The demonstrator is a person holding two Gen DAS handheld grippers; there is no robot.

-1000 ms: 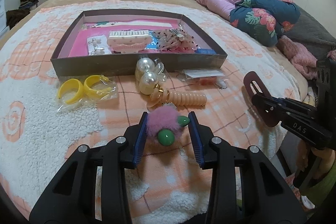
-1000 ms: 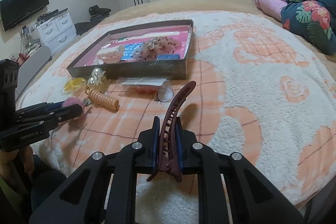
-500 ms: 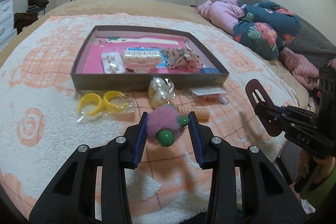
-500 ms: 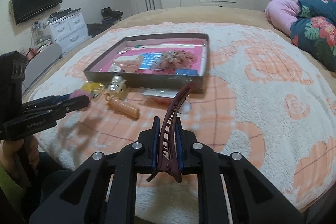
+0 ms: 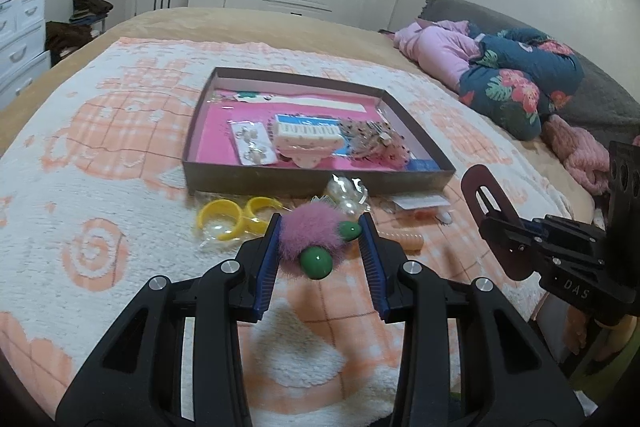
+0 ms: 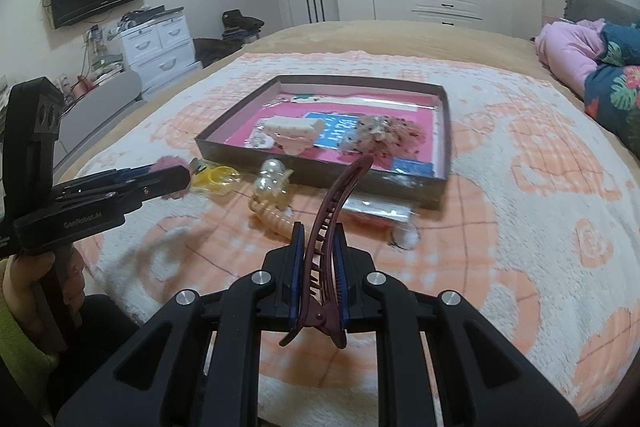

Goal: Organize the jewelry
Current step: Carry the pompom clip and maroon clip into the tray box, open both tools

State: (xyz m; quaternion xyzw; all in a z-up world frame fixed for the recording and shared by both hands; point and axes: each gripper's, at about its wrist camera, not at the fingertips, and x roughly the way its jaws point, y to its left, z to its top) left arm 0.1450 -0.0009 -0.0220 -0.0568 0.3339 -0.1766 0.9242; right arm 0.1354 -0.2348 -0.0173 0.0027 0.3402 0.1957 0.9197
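The blanket spreads broad and bare to the right of the right gripper's jaws. Ahead of both grippers lies one shallow box, low-walled and open-topped, with trinkets inside. Just before its near wall lie two yellow bangles. The right gripper clamps narrowly on one maroon hair clip, its tip arching forward. The left gripper squeezes one fluffy pink pompom tie bearing two green beads.
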